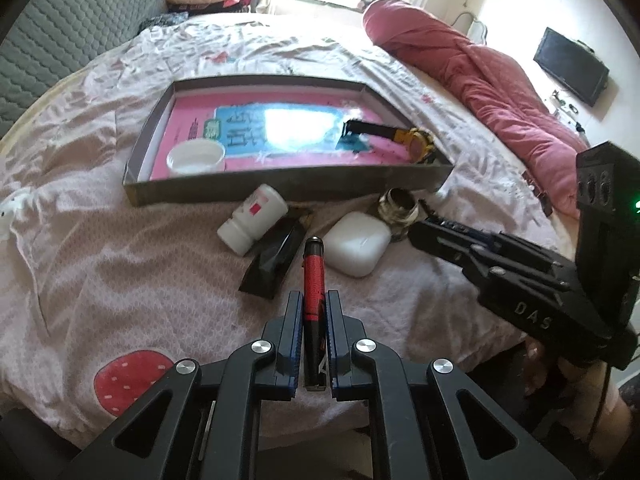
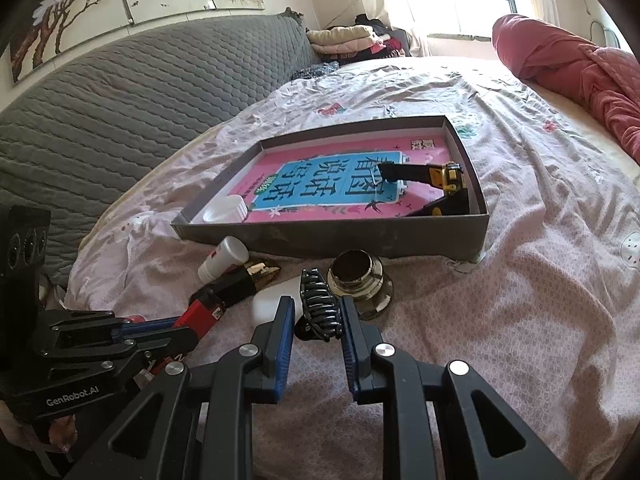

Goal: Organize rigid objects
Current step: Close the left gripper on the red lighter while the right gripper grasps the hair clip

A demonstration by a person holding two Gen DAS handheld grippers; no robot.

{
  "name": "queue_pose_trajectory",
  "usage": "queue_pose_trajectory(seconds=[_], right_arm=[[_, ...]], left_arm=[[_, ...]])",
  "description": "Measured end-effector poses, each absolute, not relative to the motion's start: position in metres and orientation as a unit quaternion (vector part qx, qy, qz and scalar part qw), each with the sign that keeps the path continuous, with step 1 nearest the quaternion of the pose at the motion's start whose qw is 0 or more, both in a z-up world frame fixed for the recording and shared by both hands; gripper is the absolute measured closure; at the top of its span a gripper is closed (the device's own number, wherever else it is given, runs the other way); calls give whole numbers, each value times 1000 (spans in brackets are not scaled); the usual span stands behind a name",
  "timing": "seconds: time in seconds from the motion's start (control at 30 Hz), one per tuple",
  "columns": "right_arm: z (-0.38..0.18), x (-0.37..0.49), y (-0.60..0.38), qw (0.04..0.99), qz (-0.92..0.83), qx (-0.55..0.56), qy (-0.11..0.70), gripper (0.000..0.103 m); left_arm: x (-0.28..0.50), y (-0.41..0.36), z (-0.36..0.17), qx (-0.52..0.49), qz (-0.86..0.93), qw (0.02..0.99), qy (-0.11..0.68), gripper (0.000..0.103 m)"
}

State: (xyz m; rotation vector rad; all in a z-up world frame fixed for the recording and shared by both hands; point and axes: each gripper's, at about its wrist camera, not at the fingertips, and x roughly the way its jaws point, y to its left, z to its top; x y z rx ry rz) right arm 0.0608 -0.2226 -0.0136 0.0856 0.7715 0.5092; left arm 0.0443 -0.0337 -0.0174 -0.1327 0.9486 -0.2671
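Two black fingers of the left claw [image 1: 314,300] fill the bottom middle of the left wrist view, and they pinch a red and black pen-like stick [image 1: 314,280] between their blue pads. Its far end points up the frame toward a white case [image 1: 357,243] lying on the bed [image 1: 120,240].

Left of the stick lie a black pouch [image 1: 276,258] and a white bottle [image 1: 253,219] on its side. Just behind the case stands a small shiny jar [image 1: 398,204].

At the right of that view the right claw [image 1: 430,226] reaches in toward the jar. In the right wrist view, this claw [image 2: 318,312] squeezes a black hair clip [image 2: 318,306] between its fingers, at the middle of the frame, just in front of the jar.

Behind all these things, in the middle of both views, sits a flat grey box [image 1: 280,188] on the bed. Inside it lie a pink and blue book [image 2: 340,188], a white round lid [image 1: 196,156] at the left, and a yellow and black toy [image 1: 412,142] at the right.

A rolled red blanket [image 1: 460,68] lies in the upper right.
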Motion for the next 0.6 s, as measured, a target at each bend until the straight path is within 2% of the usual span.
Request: queue_pose_trajectory(seconds=[0.6], right_arm=[[0,53,-219,904,252,49,343,80]], left_arm=[[42,-19,-2,-76,-109,891,433,93]])
